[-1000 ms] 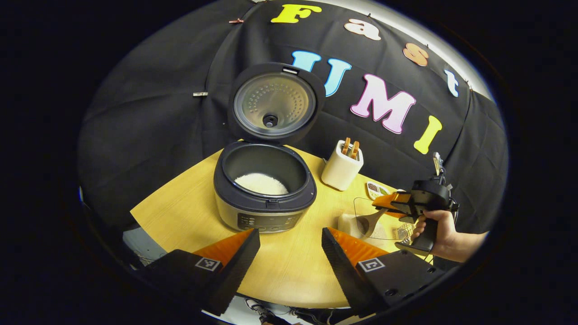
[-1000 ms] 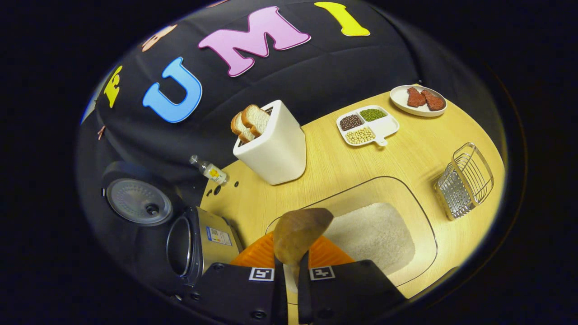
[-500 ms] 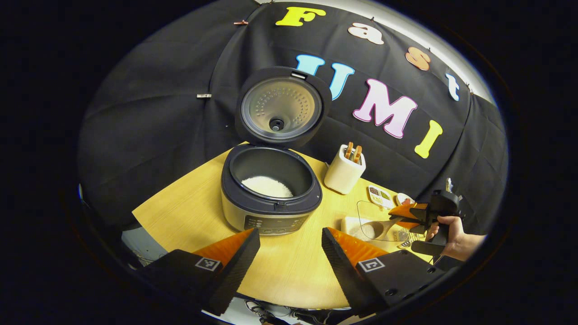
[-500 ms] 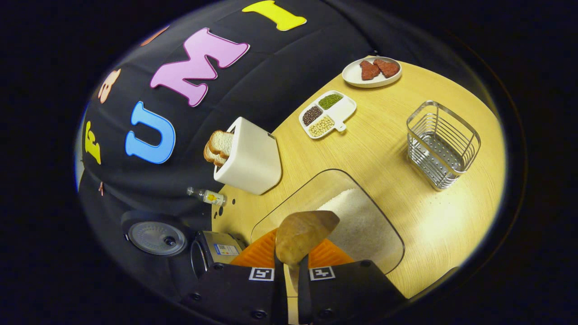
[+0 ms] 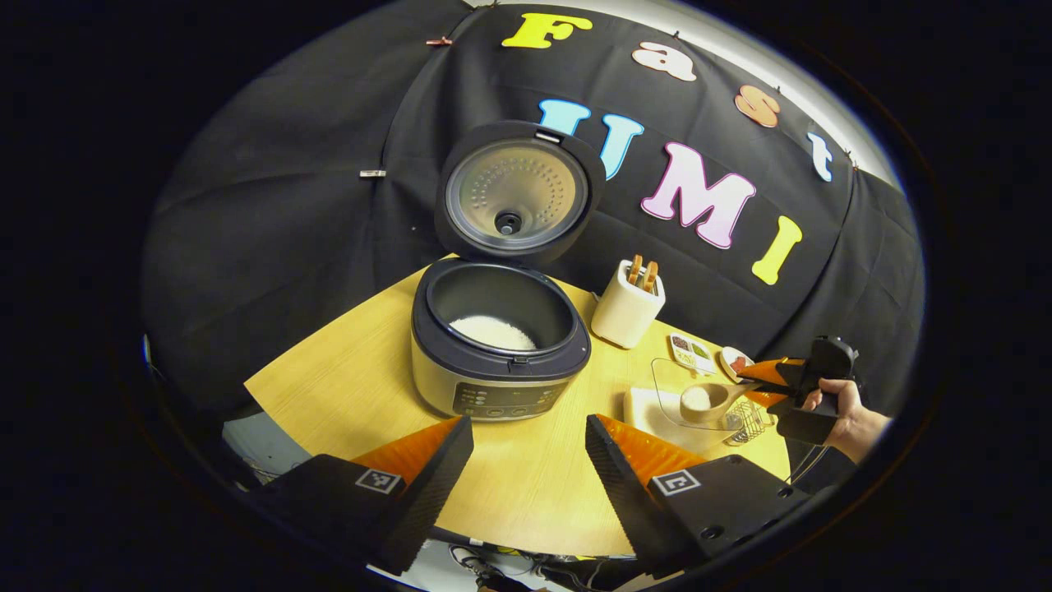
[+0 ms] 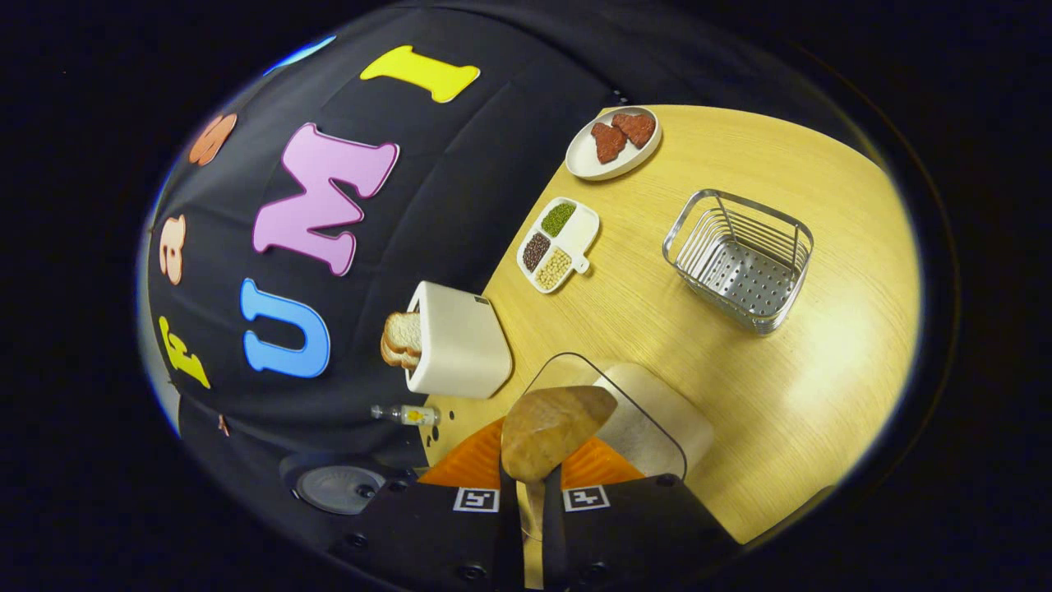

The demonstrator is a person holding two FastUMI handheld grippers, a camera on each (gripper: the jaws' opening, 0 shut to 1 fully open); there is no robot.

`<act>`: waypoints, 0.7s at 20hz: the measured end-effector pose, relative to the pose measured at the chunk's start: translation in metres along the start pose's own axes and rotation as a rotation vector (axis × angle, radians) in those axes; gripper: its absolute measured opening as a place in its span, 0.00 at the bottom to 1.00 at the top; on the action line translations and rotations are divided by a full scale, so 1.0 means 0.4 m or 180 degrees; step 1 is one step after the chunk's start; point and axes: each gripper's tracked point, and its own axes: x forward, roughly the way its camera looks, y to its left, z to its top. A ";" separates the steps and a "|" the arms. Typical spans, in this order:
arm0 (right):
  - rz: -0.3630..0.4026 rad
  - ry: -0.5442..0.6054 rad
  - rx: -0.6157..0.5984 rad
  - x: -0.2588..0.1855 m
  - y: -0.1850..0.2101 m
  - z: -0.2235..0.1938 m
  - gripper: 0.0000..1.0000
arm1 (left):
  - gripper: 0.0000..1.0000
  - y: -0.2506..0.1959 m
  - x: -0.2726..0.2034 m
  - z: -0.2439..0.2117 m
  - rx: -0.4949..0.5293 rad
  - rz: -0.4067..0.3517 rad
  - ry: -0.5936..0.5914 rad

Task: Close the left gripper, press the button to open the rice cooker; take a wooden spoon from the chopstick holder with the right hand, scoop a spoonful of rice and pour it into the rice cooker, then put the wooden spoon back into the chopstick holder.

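The wooden spoon (image 5: 708,400) has a little heap of white rice in its bowl. It hangs in the air just over the clear rice box (image 5: 670,400), close to the right edge of the counter (image 5: 345,386). The right gripper (image 6: 526,501) has its fingers squeezed tight on the spoon's handle, with a hand (image 5: 842,411) holding that gripper.

So the scooping looks done, and the step now is to carry the rice over to the rice cooker (image 5: 500,345). The cooker sits near the middle of the counter with its lid (image 5: 518,193) standing up, and there is some rice in the pot already.

The next move needs a slow, level carry toward the open pot, so no rice falls off. Then the spoon must tip over the pot.

The left gripper (image 5: 526,460) is near the front edge of the counter. Its fingers are spread apart and hold nothing.

The chopstick holder (image 6: 740,259), a wire basket, waits by the right edge of the counter.
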 end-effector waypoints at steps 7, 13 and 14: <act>0.0344 -0.0102 0.0408 -0.047 0.130 0.004 0.13 | 0.95 0.028 -0.014 0.025 0.0128 -0.0111 -0.0113; 0.0669 0.0050 0.0545 -0.064 0.271 -0.077 0.13 | 0.95 0.070 -0.020 0.010 0.0051 -0.0158 -0.0126; 0.0714 0.0087 0.0571 -0.065 0.295 -0.094 0.13 | 0.95 0.078 -0.025 0.011 0.0051 -0.0153 -0.0137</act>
